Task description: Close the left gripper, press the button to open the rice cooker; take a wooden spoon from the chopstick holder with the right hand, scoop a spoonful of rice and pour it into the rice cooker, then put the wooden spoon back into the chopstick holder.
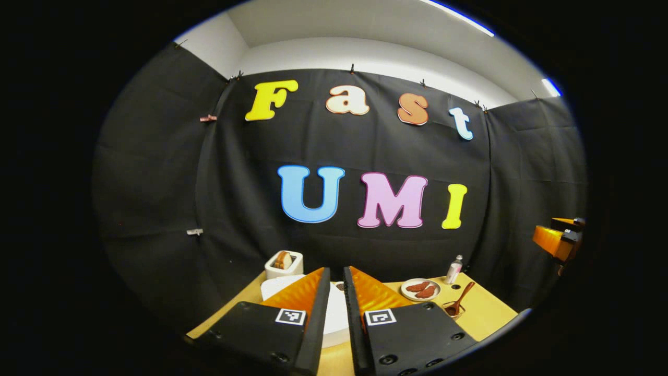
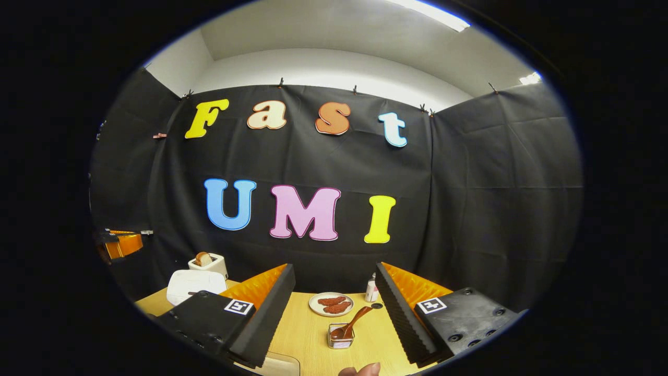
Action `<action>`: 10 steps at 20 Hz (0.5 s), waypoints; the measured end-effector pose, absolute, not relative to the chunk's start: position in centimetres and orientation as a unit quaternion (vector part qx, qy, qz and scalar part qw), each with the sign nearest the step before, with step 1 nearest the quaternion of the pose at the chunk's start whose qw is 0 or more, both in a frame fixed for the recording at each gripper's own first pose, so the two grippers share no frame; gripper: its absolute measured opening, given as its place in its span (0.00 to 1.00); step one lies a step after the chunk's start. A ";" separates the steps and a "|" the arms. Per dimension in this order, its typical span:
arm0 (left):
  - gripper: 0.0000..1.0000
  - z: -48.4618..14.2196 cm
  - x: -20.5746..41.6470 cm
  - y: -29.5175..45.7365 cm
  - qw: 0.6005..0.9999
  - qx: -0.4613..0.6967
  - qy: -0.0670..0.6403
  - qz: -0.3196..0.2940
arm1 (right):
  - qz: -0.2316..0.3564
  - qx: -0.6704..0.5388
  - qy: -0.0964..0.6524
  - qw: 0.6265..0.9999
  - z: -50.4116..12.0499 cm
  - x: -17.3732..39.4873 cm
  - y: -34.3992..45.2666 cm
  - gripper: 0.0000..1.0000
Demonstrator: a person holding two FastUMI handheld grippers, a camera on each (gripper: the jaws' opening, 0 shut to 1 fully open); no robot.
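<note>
In the left gripper view we see, at the far left of the wooden table (image 1: 490, 313), a white toaster (image 1: 283, 264) with a slice of bread (image 1: 283, 259) standing in its slot, and just in front of it the white rice cooker (image 1: 334, 313), its lid down, partly hidden behind our left gripper (image 1: 336, 277), whose two fingers are drawn nearly together with only a narrow gap and nothing between them. Further right lie a plate (image 1: 420, 289) with reddish-brown pieces of food, a small bottle (image 1: 453, 270) behind it, and the wooden spoon (image 1: 459, 298) leaning in the small clear chopstick holder (image 1: 453, 310). At the far right edge the other gripper hangs in the air. In the right gripper view we find the rice cooker (image 2: 195, 284) at the left, then our right gripper (image 2: 334, 303) with its fingers spread wide and empty, and between them, farther off, the wooden spoon (image 2: 354, 322) standing tilted in the chopstick holder (image 2: 341, 337), near the plate (image 2: 331, 304).
</note>
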State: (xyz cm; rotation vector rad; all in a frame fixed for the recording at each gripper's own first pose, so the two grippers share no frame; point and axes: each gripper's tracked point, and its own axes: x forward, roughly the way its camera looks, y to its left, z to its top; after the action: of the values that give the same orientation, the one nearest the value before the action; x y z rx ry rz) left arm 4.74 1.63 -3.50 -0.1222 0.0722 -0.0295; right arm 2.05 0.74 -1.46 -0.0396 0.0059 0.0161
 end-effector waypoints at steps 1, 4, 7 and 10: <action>0.28 -4.0 5.2 2.0 0.997 -0.063 0.042 -0.013 | 0.008 -0.020 0.003 1.000 -1.6 2.1 0.7 0.97; 0.27 -6.1 6.9 2.4 0.995 -0.069 0.069 -0.019 | 0.005 -0.023 0.004 1.000 -1.8 2.3 0.3 0.98; 0.10 -8.4 8.7 3.0 0.992 -0.083 0.097 -0.015 | 0.004 -0.019 0.007 1.000 -2.2 2.5 0.0 0.97; 0.07 -9.4 10.4 3.8 0.991 -0.090 0.101 -0.010 | 0.007 -0.020 0.010 1.000 -2.7 2.9 -0.1 0.97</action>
State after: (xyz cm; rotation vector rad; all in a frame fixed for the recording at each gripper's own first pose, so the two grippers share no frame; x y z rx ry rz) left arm 10.37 3.84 -9.36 -0.1811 0.2025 -0.0197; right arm 2.88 -0.09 -2.68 -0.0402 0.0209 0.0136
